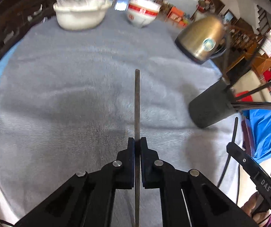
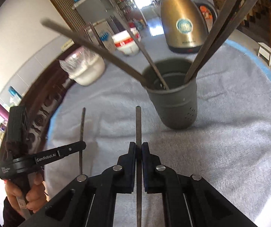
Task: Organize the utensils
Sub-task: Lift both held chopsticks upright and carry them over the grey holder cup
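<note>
My left gripper (image 1: 137, 141) is shut on a dark chopstick (image 1: 137, 102) that sticks out forward over the grey cloth. My right gripper (image 2: 139, 145) is shut on a second dark chopstick (image 2: 138, 124) in the same way. A dark grey utensil holder (image 2: 175, 104) stands just ahead and right of the right gripper, with several chopsticks (image 2: 216, 36) leaning in it. In the left wrist view the holder (image 1: 211, 104) is at the right. The right wrist view also shows the left gripper (image 2: 81, 145) at the left with its chopstick (image 2: 82, 124), held by a hand (image 2: 27, 193).
A gold electric kettle (image 2: 184, 22) stands behind the holder. A cream bowl with a clear bowl stacked in it (image 1: 80, 13) and a red-and-white bowl (image 1: 143, 13) sit at the table's far side. The grey cloth (image 1: 69, 94) covers the round table, with a dark wooden chair back (image 2: 46, 94) at its edge.
</note>
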`<state>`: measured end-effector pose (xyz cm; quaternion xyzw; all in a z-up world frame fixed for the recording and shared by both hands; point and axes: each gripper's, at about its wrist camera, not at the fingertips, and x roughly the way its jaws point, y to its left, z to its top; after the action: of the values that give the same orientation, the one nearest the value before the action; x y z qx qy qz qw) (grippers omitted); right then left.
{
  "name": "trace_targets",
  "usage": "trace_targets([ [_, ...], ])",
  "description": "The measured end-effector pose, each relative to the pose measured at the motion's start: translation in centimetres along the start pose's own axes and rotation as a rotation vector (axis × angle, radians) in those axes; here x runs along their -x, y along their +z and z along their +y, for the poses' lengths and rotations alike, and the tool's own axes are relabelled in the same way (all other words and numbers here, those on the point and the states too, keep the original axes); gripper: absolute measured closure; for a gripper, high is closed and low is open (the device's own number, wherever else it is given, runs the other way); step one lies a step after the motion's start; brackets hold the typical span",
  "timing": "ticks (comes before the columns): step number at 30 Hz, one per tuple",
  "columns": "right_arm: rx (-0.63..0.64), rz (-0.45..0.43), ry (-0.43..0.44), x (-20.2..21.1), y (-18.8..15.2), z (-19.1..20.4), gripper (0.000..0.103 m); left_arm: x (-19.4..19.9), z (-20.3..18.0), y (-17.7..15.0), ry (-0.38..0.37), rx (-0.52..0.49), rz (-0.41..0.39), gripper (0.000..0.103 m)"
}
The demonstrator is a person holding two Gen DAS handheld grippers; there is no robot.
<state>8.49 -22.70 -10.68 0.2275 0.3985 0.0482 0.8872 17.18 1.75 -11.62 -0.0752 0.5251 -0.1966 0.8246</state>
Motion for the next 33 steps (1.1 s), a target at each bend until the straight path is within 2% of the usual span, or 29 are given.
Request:
trace_targets([
  [7,-0.011,-0.121,0.048,3.7,0.6,0.6,0.096,4.9,-2.7,-0.9,0.0,-0.058,-0.109,0.098],
  [12,-0.041,-0.2,0.063,6.0,0.8,0.1,0.096,7.4,-5.2,-1.2,0.028,-0.109,-0.175,0.098],
  [33,-0.086,-0.396,0.094,12.7,1.9,-1.6,0.096,10.6,-14.0,-0.8,0.099,-0.264,-0.299,0.097],
])
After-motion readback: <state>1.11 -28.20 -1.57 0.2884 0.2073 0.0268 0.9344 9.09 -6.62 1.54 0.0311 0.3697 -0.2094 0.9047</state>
